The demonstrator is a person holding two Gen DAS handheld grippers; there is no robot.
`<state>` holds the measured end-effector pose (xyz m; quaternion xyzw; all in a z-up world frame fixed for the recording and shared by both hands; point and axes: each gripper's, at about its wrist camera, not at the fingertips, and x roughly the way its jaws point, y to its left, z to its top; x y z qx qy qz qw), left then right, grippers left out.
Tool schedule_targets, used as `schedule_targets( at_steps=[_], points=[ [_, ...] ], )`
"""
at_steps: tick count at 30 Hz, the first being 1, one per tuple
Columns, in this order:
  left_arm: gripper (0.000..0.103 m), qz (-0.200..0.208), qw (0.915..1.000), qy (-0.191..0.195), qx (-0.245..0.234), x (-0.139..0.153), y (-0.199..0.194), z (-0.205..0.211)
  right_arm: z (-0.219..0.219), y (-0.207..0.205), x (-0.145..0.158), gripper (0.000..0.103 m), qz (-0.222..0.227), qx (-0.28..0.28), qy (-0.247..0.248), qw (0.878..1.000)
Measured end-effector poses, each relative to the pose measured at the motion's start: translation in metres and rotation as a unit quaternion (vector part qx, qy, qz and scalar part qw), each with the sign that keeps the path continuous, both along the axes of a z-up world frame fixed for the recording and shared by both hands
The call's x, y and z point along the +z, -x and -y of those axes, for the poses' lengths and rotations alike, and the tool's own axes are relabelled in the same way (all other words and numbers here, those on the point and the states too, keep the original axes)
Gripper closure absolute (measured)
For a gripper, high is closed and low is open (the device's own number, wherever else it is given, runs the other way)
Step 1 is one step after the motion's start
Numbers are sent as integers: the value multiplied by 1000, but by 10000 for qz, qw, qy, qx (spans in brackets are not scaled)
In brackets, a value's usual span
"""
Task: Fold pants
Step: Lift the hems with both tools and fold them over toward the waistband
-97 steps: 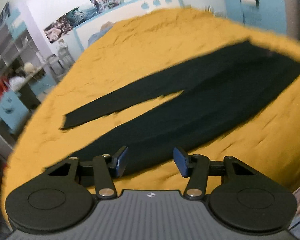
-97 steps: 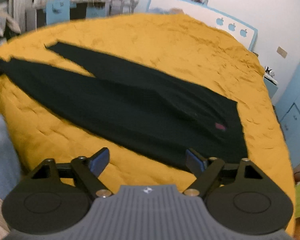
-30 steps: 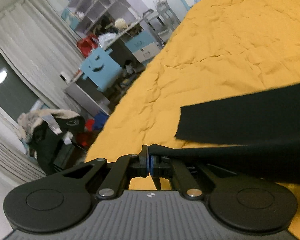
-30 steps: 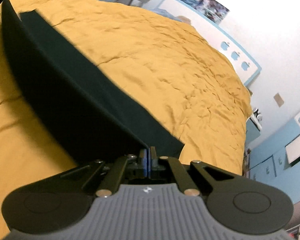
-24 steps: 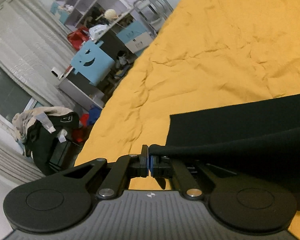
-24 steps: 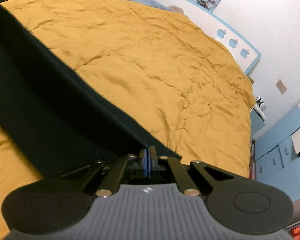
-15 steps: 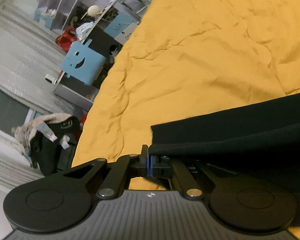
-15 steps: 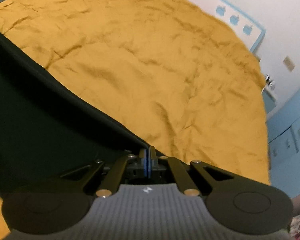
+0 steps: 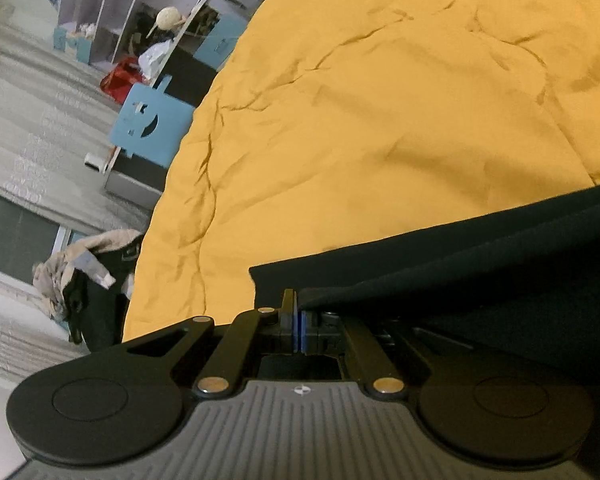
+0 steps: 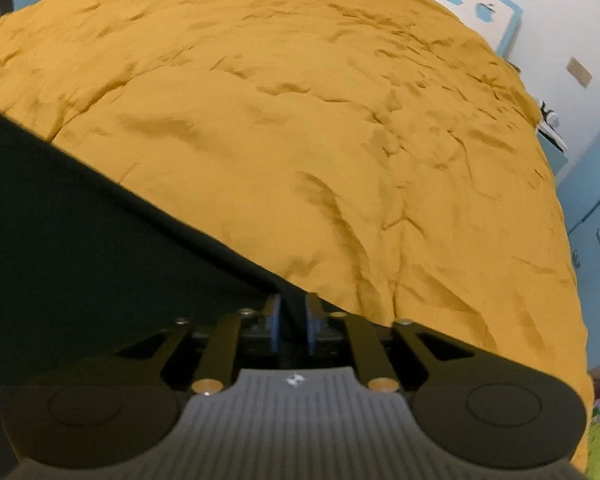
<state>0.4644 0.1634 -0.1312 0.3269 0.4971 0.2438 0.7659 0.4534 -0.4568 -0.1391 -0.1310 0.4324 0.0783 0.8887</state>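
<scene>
In the left view our left tool (image 9: 299,316) is clenched on a corner of the pants (image 9: 480,276), which fill the lower right of the frame and lie low over the bed (image 9: 380,120). In the right view our right tool (image 10: 293,320) is opening, the cloth between its pads but no longer pinched. We judge the lengthwise fold nearly laid; the crosswise folds remain.

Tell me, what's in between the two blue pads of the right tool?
In the right wrist view, a dark fold of the black pants sits between the pads of the right tool, which is opening.
</scene>
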Motion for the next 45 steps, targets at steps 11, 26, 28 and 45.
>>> schedule_targets(
  at_steps=[11, 26, 28, 45],
  points=[
    [102, 94, 9999, 23, -79, 5, 2, 3, 66, 35, 28, 59, 215, -247, -476, 9983],
    [102, -8, 9995, -300, -4, 12, 0, 13, 106, -4, -9, 64, -14, -174, -1864, 9823],
    [102, -35, 9994, -343, 17, 11, -1, 14, 117, -4, -16, 64, -86, -258, -2230, 9744],
    [102, 27, 9990, -444, -53, 14, 0, 18, 152, 39, 11, 103, 821, -909, -3431, 9313]
  ],
)
